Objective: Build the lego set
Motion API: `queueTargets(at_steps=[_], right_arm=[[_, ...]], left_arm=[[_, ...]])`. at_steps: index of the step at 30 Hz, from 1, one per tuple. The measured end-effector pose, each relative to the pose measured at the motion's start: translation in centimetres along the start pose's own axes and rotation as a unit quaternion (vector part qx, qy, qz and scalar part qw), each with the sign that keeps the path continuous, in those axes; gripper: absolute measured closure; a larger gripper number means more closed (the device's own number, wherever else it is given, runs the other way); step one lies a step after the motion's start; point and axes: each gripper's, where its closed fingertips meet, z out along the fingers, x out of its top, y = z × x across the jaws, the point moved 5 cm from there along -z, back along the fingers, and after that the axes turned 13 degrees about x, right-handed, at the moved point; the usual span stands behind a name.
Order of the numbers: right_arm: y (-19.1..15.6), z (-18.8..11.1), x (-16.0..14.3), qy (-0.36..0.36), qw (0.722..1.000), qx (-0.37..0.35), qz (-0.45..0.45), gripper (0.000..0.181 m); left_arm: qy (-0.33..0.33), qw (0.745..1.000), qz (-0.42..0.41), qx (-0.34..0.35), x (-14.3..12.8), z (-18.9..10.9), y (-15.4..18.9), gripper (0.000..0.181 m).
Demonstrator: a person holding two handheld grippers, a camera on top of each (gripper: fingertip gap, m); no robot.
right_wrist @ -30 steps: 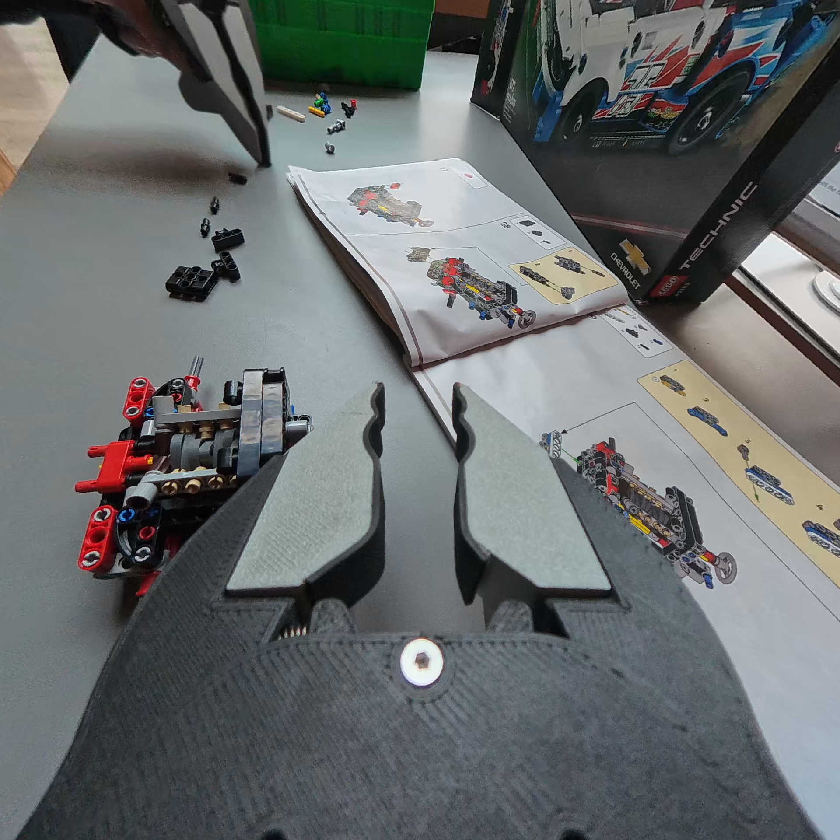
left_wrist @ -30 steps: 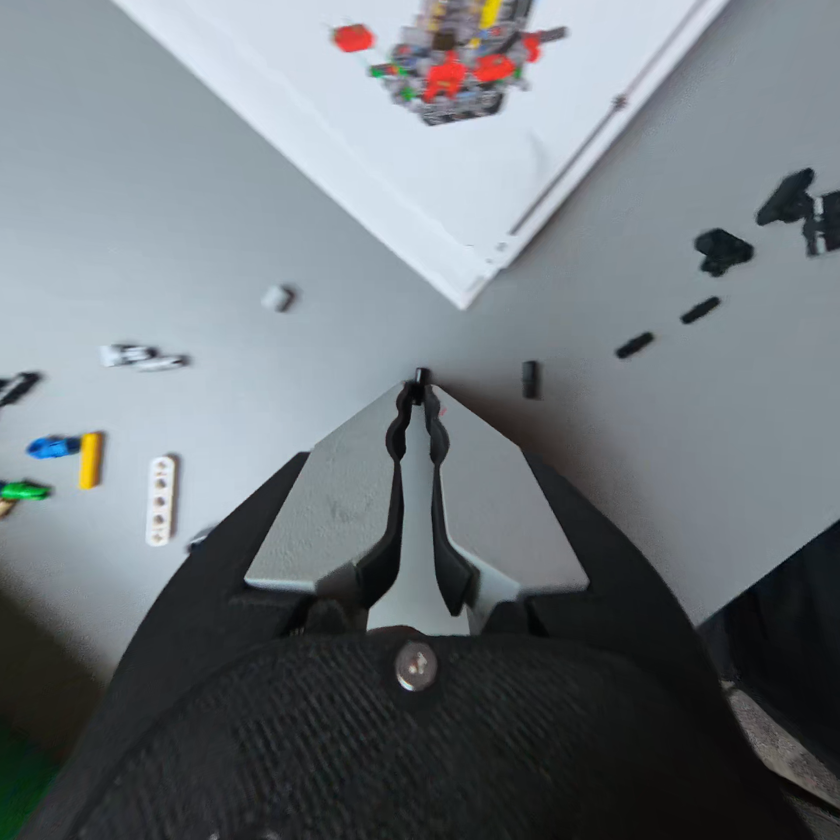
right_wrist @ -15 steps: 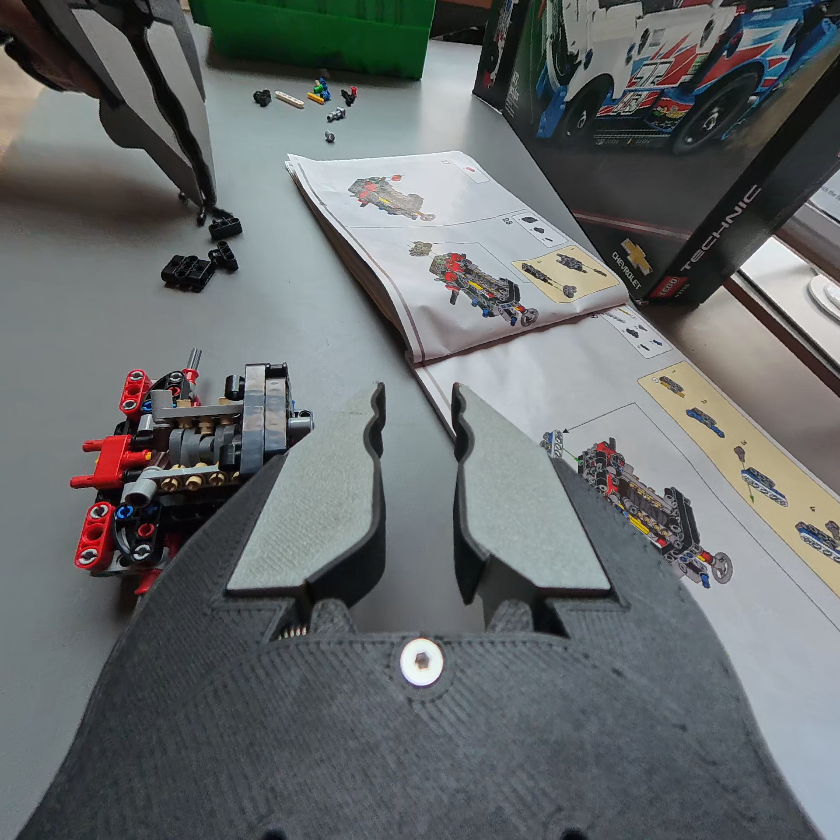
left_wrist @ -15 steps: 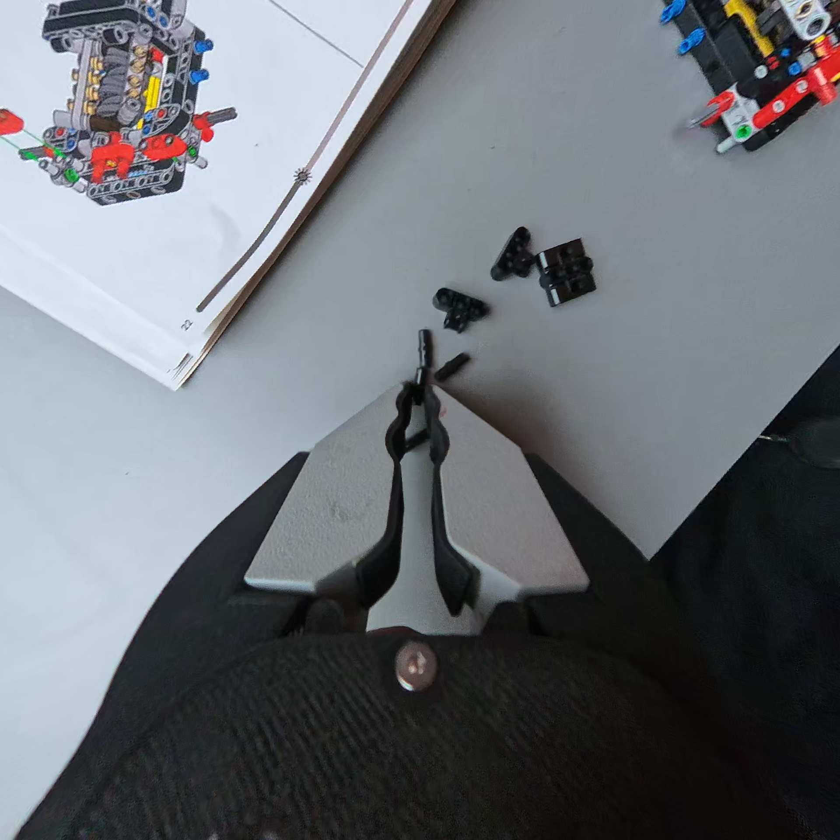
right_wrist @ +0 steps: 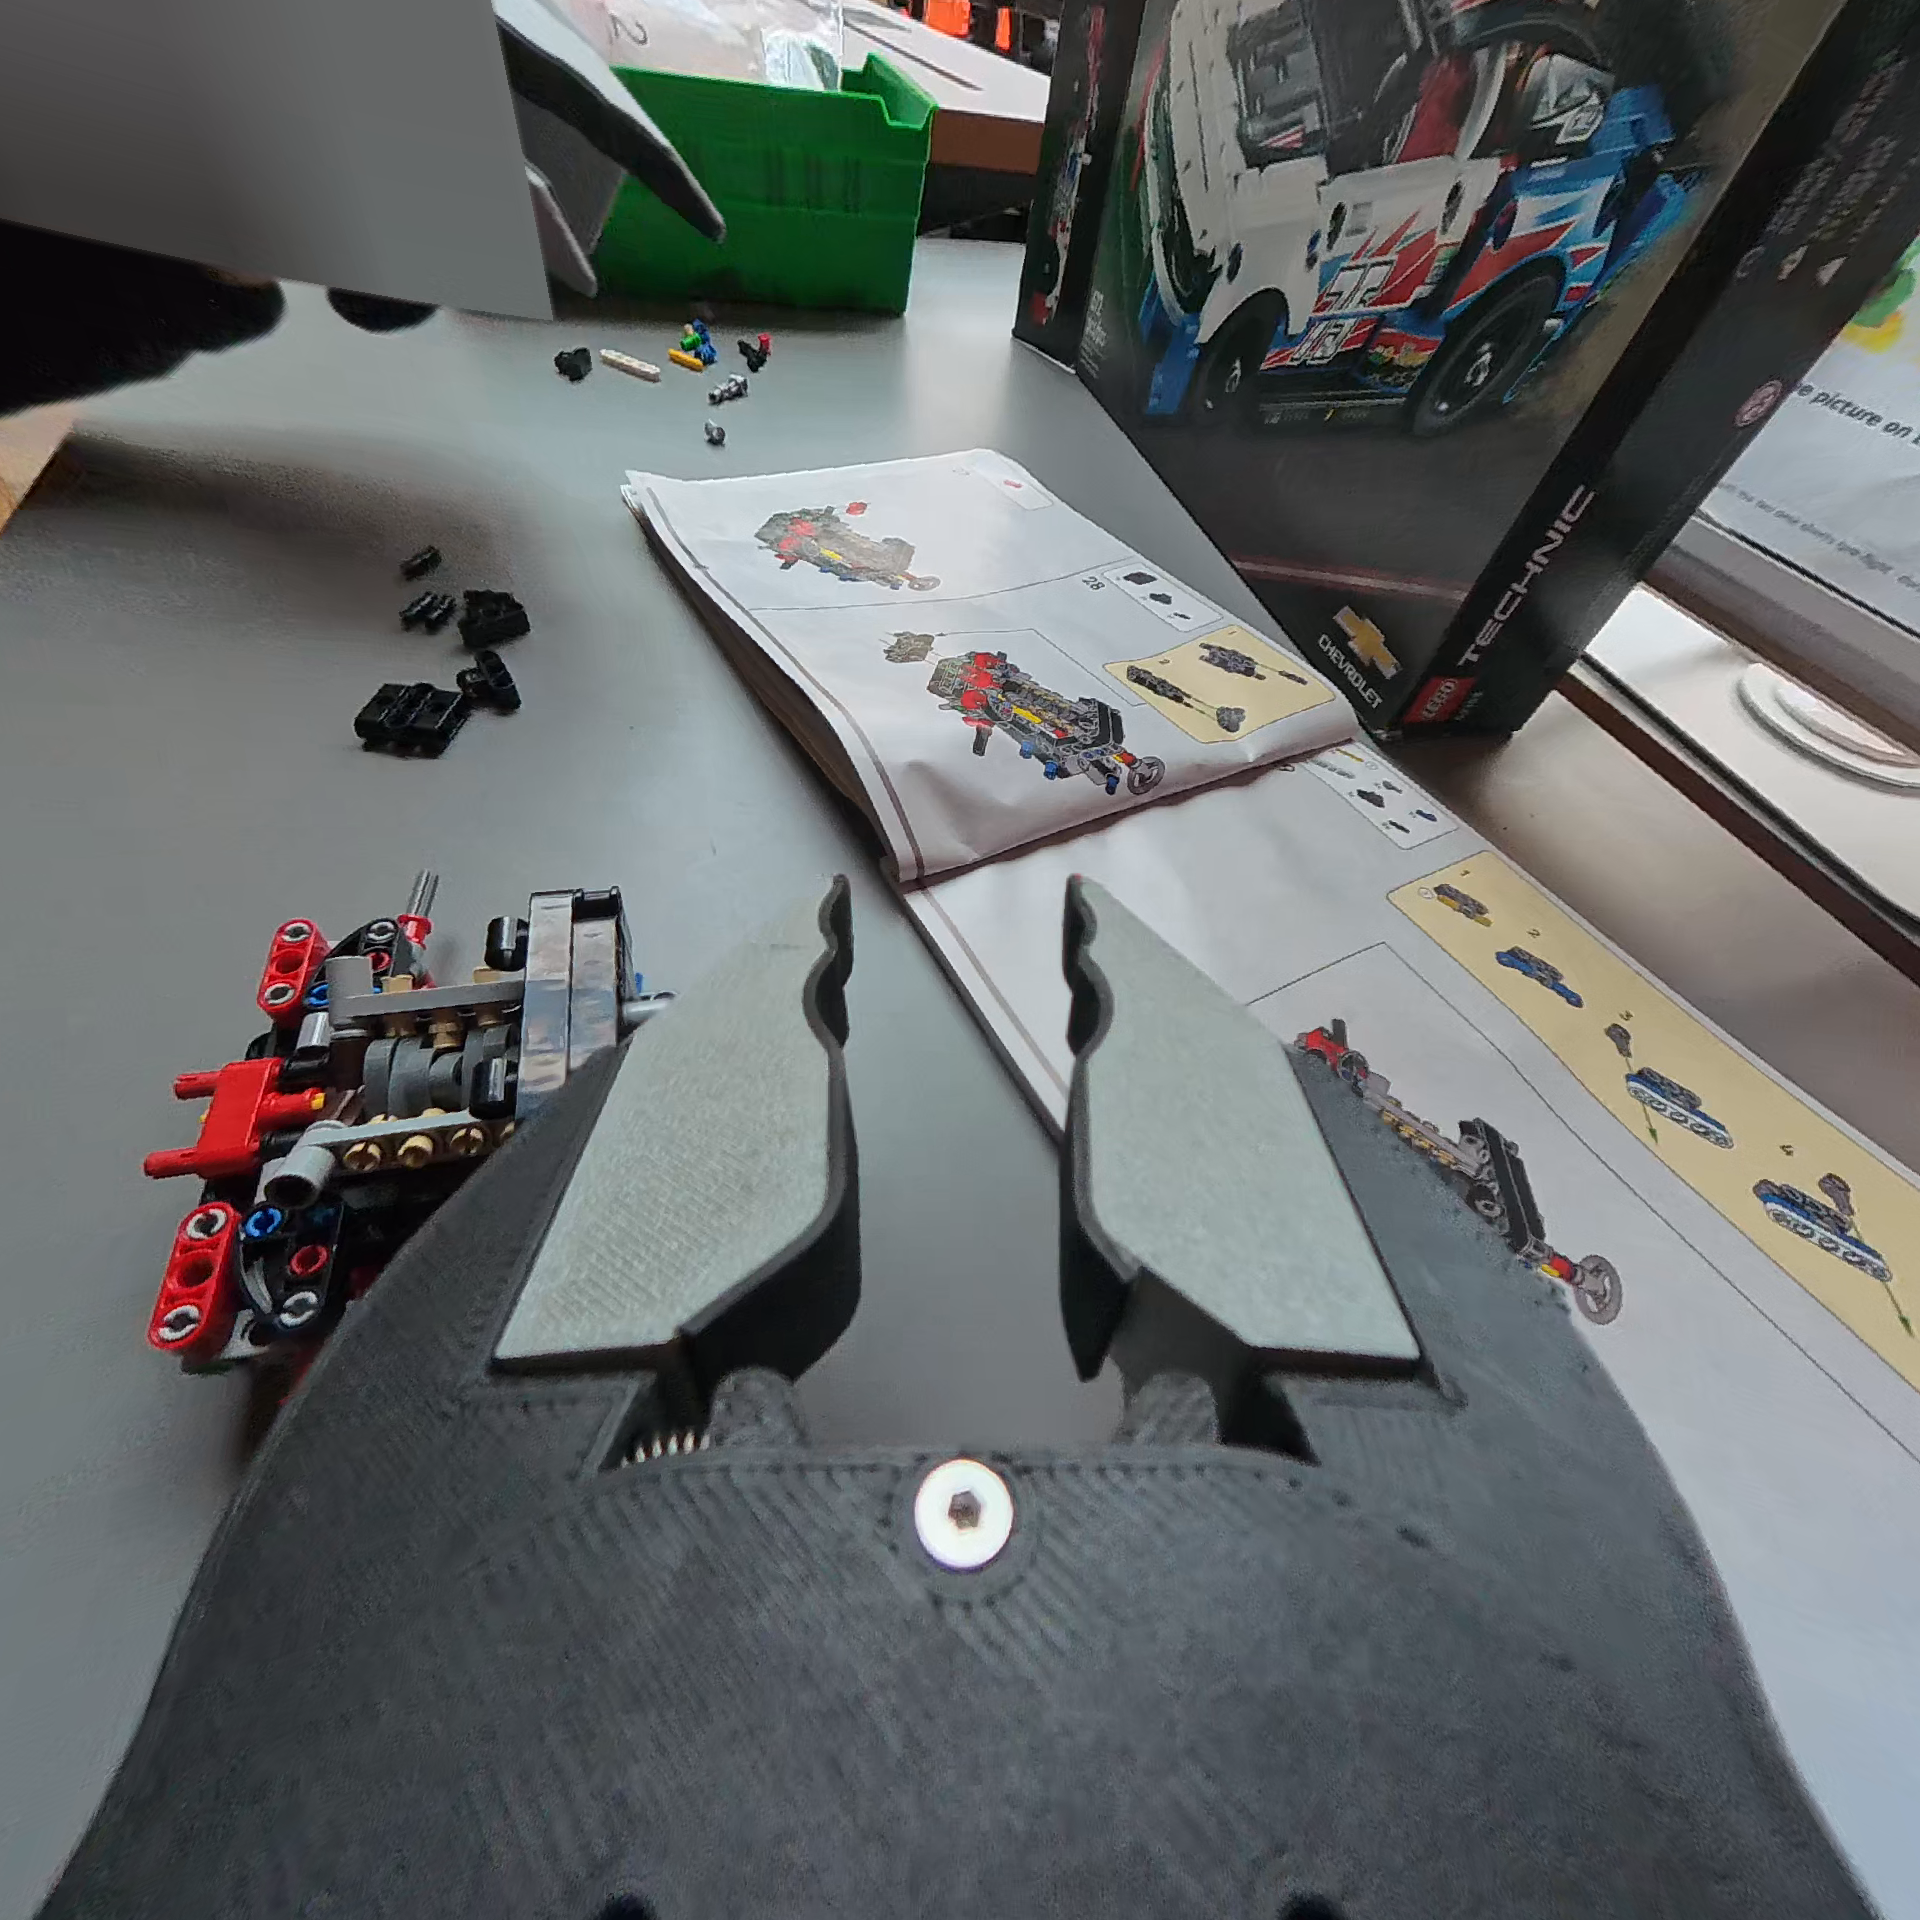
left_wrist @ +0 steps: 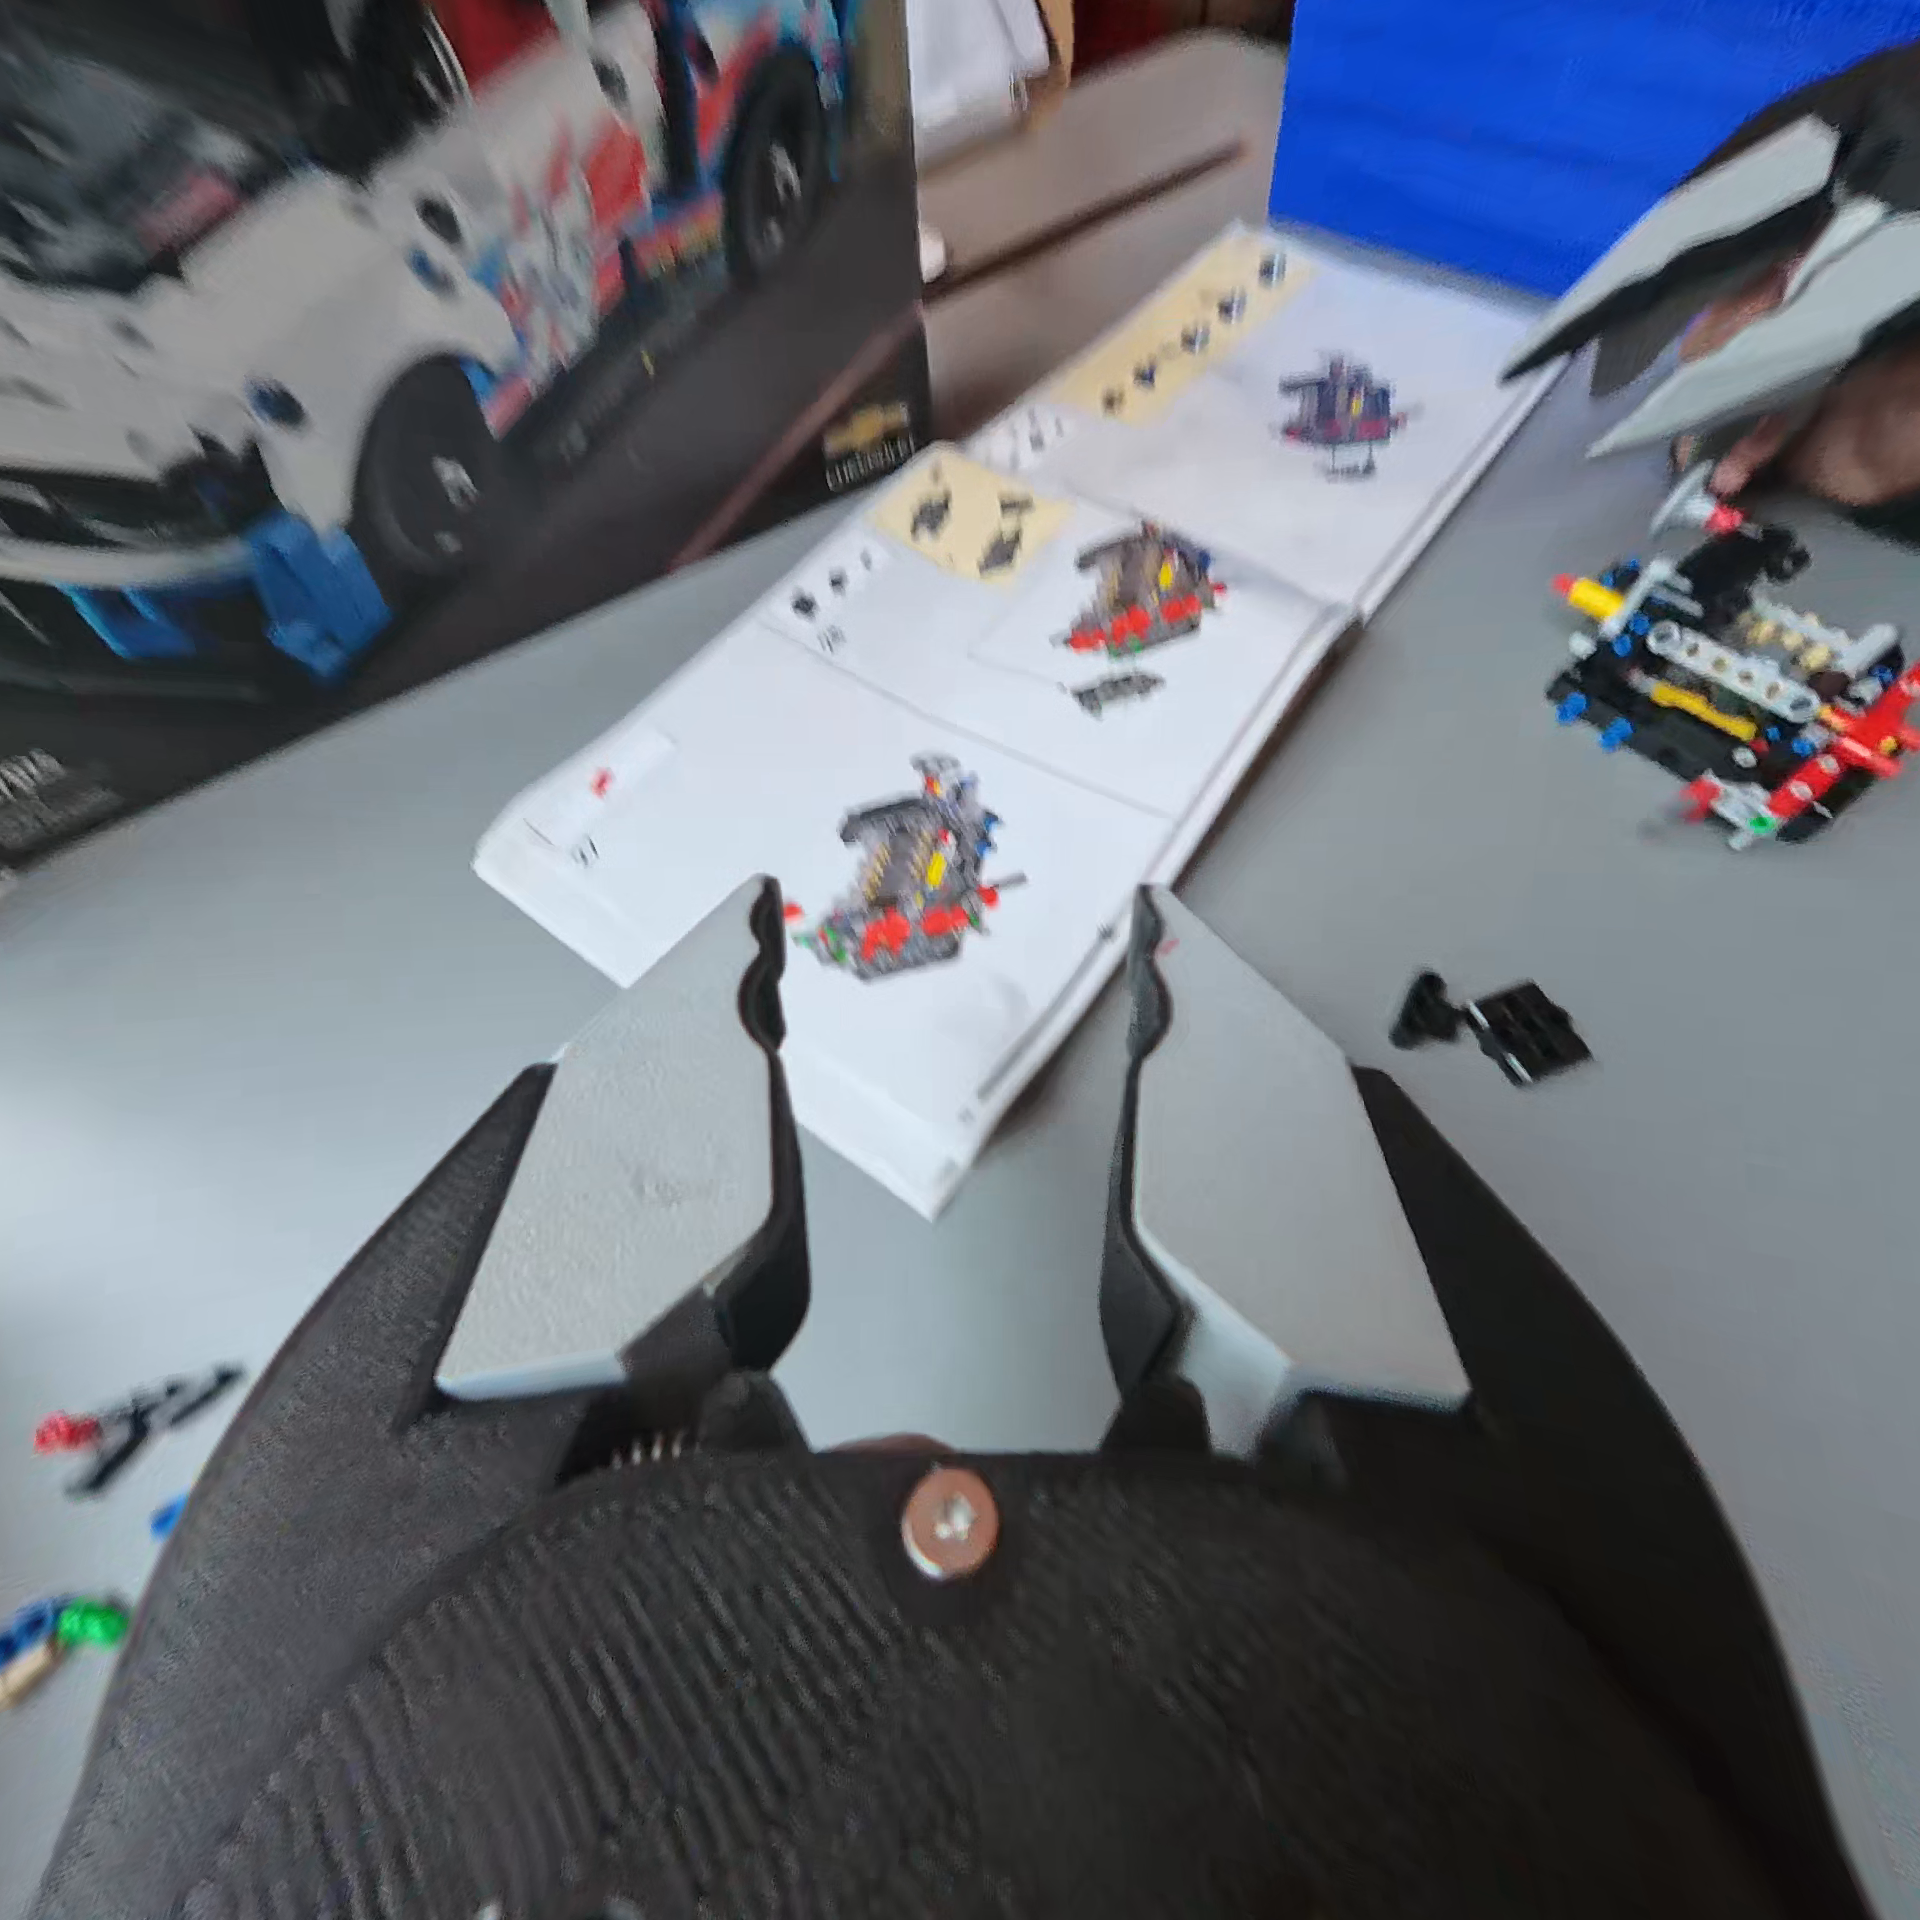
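Fingers (left_wrist: 665, 1143) of the left gripper (left_wrist: 951, 935) stood wide apart and empty above the grey worktop (left_wrist: 260, 1039), framing the near corner of the open instruction booklet (left_wrist: 935, 790). Those of the right gripper (right_wrist: 956, 935) were likewise spread with nothing between them, hovering over the worktop's bare strip between the model and the booklet.

Just left of the right gripper sat the partly built lego assembly (right_wrist: 416, 1060), a compact block of black and grey beams with red connectors at its near and left edges, tan pins along one grey beam, small blue pins and a thin axle standing up at the back. It rested on the worktop, partly hidden behind the gripper's left finger.

Beyond it lay a loose group of small black pieces (right_wrist: 447, 665), close together but apart from the model. Beside them the booklet lay open flat, its pages showing coloured build diagrams and yellow panels.

Farther back, a scatter of tiny parts (right_wrist: 686, 364) in tan, yellow, blue, green, red and grey sat near a green bin (right_wrist: 790, 187). At the right stood the upright set box (right_wrist: 1403, 312), printed with a white, blue and red race car.
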Motion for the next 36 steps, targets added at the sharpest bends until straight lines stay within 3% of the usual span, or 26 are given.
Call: queueTargets(at_steps=[1,3,6,10,13,15,20,24,34,36], right_arm=[[0.2,-0.1,0.2,0.008,1.0,-0.005,-0.001,0.139],[0.6,-0.4,0.5,0.027,0.999,-0.018,-0.004,0.128],[1.3,-0.6,0.5,0.034,0.999,-0.026,0.013,0.114],[1.7,-0.2,0.5,0.031,0.999,-0.014,0.019,0.11],[2.1,0.6,0.0,0.001,1.0,-0.004,0.028,0.11],[2.2,0.9,-0.2,-0.014,1.0,0.0,0.028,0.112],[2.8,0.5,0.0,-0.002,1.0,-0.022,0.02,0.116],[3.1,0.0,0.1,0.009,0.999,-0.035,0.022,0.119],[3.3,-0.9,0.1,0.017,0.995,-0.088,0.037,0.124],[2.9,-1.9,0.4,0.027,0.993,-0.114,0.036,0.128]], left_arm=[[0.042,0.999,0.004,0.004,0.8,0.5,-0.6,0.117],[0.133,0.991,0.02,0.002,2.5,1.2,-1.0,0.109],[0.23,0.97,0.078,-0.027,3.5,2.2,-0.2,0.123],[0.252,0.961,0.069,-0.094,3.0,2.1,1.3,0.134],[0.295,0.949,0.046,-0.101,2.9,1.5,1.4,0.161],[0.314,0.943,0.029,-0.107,3.6,0.7,1.7,0.165],[0.289,0.954,0.042,-0.07,3.7,0.9,1.2,0.169],[0.269,0.958,0.011,-0.096,3.5,1.4,1.2,0.169],[0.233,0.971,0.034,-0.048,2.0,1.6,-1.0,0.172],[0.22,0.972,0.031,-0.073,1.6,1.5,-0.9,0.173]])
